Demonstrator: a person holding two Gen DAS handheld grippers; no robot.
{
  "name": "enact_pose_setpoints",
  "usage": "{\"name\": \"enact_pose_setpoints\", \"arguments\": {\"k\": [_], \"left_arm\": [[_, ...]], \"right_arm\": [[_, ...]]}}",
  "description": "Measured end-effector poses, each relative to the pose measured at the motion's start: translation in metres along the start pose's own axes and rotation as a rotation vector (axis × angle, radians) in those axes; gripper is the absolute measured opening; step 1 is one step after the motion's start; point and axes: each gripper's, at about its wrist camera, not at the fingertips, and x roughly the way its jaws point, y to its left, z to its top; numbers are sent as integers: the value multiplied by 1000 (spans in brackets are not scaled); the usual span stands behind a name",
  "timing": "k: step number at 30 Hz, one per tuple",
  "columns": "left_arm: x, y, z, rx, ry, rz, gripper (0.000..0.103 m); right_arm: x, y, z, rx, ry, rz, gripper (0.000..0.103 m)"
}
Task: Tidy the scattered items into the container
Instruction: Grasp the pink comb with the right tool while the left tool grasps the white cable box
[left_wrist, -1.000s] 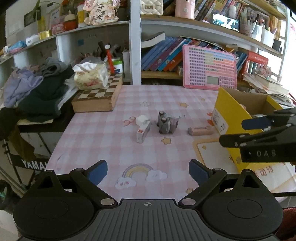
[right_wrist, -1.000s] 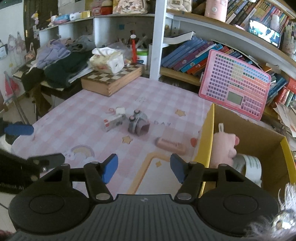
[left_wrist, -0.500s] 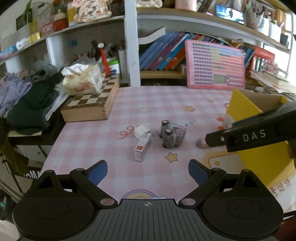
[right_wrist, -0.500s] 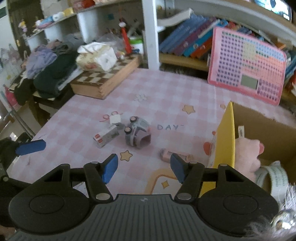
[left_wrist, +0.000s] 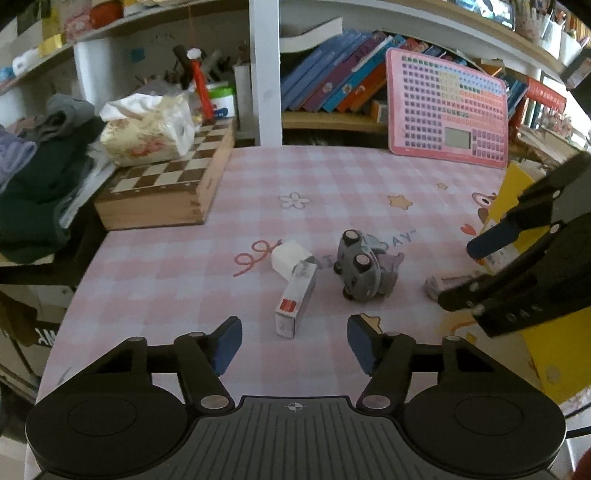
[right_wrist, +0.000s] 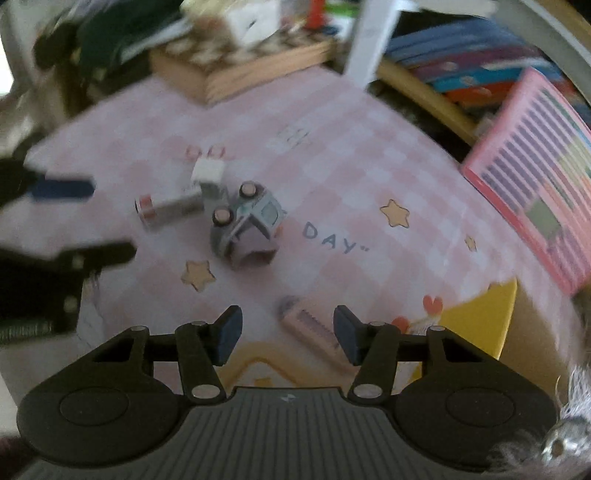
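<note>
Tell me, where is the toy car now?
The toy car lies on its side mid-table in the left wrist view, just right of the small carton and left of the pink comb.

Two wrist cameras, angled down at one table (left_wrist: 155, 258)

Left view faces the back edge and shelves; right view, blurred, looks steeper and closer. Both share the toy car (left_wrist: 360, 271) (right_wrist: 245, 221) at mid-table.
</note>
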Motion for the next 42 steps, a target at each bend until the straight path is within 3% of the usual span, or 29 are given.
{"name": "enact_pose_setpoints", "arguments": {"k": [5,9,15,22,27,35,36,37,42], "left_arm": [[22,4,8,6,24,4,56],[39,8,14,17,53,-4,51],[53,11,17,4,91,-8,37],[56,14,17,-18,100,-19,25],[55,16,17,-36,99,-30,13],[39,27,7,-105,90,-51,13],[36,28,6,-115,87,-56,13],[32,29,4,-125,85,-61,13],[8,28,0,-139,59,-89,13]], "right_arm": [[20,2,11,-290,127,76,53],[37,7,12,-534,233,83,49],[48,3,17,-620,311,160,48],[54,-15,17,-568,343,215,43],[57,-26,17,-526,361,232,24],[47,-23,5,-470,300,240,23],[44,-21,4,-427,289,231,23],[40,-21,2,-293,284,206,23],[15,-14,-3,-201,194,186,23]]}}
